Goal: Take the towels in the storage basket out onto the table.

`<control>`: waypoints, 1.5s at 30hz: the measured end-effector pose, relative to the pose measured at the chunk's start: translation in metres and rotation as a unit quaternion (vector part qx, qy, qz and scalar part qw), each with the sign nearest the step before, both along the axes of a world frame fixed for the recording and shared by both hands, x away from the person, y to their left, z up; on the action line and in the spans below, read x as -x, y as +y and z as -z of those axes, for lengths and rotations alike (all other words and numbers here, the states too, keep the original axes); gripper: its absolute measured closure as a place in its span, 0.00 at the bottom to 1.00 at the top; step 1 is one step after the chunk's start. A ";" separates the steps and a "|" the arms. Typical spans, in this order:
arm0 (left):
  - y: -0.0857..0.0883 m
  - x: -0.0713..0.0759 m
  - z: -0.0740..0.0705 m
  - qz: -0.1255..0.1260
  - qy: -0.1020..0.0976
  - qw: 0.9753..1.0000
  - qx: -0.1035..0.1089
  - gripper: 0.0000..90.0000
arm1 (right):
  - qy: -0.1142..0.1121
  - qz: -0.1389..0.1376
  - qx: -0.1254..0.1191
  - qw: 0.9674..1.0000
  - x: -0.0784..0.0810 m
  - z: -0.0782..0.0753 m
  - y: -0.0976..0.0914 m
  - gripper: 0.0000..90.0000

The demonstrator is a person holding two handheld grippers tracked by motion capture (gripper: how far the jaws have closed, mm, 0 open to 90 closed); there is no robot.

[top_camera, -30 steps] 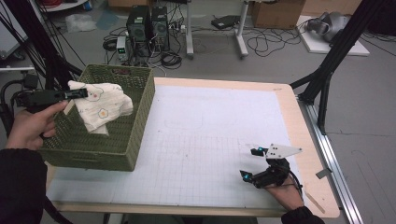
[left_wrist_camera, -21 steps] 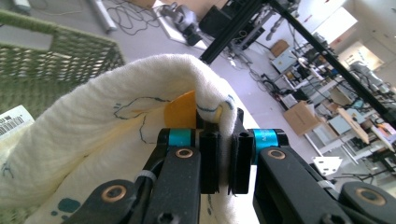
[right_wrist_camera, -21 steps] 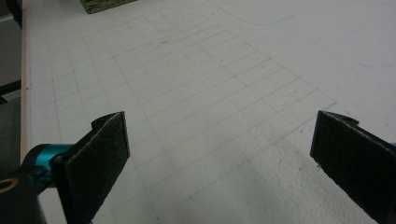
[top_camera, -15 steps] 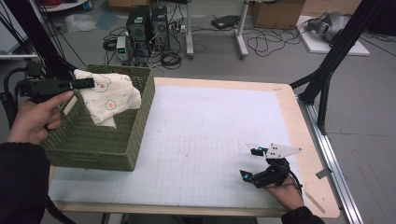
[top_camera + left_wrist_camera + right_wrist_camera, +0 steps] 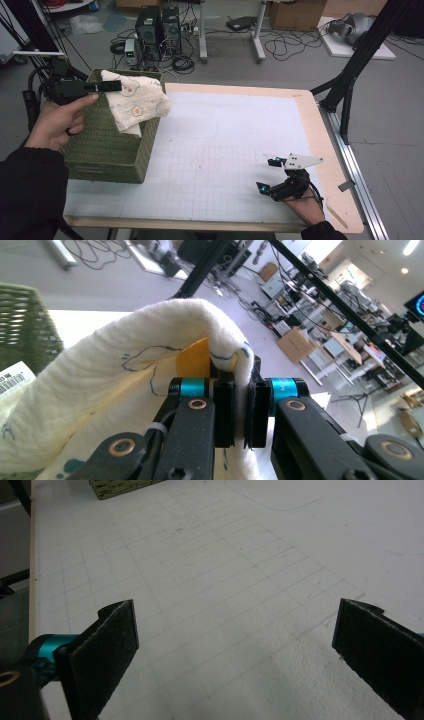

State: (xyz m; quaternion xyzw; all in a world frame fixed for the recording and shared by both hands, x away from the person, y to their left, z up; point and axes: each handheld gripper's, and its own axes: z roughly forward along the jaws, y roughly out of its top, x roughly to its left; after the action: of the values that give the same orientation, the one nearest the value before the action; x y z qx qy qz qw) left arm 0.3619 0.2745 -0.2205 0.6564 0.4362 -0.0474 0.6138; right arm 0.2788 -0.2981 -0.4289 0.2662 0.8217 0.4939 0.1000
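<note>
The table (image 5: 235, 150) spreads to the right of the left claw (image 5: 114, 86) and under the right claw (image 5: 272, 175), its gridded white mat bare between them. The green woven basket (image 5: 107, 145) sits directly below the left claw, at the table's left edge. The cloth (image 5: 137, 100), a cream piece with small printed flowers, hangs from the left claw's tips: the jaws are clamped together on a fold of it, as the left gripper view shows with fabric (image 5: 130, 370) bunched over the closed pads. Most of the cloth now droops over the basket's right rim, just beneath and to the right of the claw. The right claw (image 5: 235, 645) rests low on the mat with its jaws wide apart, nothing between them

To do this lift well, I would keep the pinch firm and carry the cloth higher before moving sideways, so its trailing edge clears the rim rather than dragging on the weave and tipping the basket. Once over open mat, the idle right claw could take a free corner for spreading

Compared with a second earlier, the left claw has risen and travelled toward the far rim; the cloth, then lying inside the basket, is now drawn up and spilling over its edge. The right claw has not shifted
</note>
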 end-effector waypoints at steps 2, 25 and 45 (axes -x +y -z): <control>-0.007 -0.002 0.000 0.008 -0.001 1.000 0.000 0.95 | -0.001 0.000 0.000 1.000 0.000 0.000 0.000 0.04; -0.094 -0.014 0.018 0.101 0.005 0.995 -0.007 0.95 | -0.002 0.000 -0.005 1.000 0.000 -0.002 -0.001 0.04; -0.167 -0.019 0.081 0.148 0.049 0.987 -0.037 0.94 | -0.005 -0.001 -0.008 1.000 0.001 -0.003 0.000 0.04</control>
State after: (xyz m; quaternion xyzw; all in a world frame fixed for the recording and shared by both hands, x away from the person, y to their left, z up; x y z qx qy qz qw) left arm 0.3810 0.1073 -0.3017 0.7326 0.3656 -0.1538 0.5531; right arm 0.2775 -0.2984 -0.4262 0.2633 0.8178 0.5017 0.1014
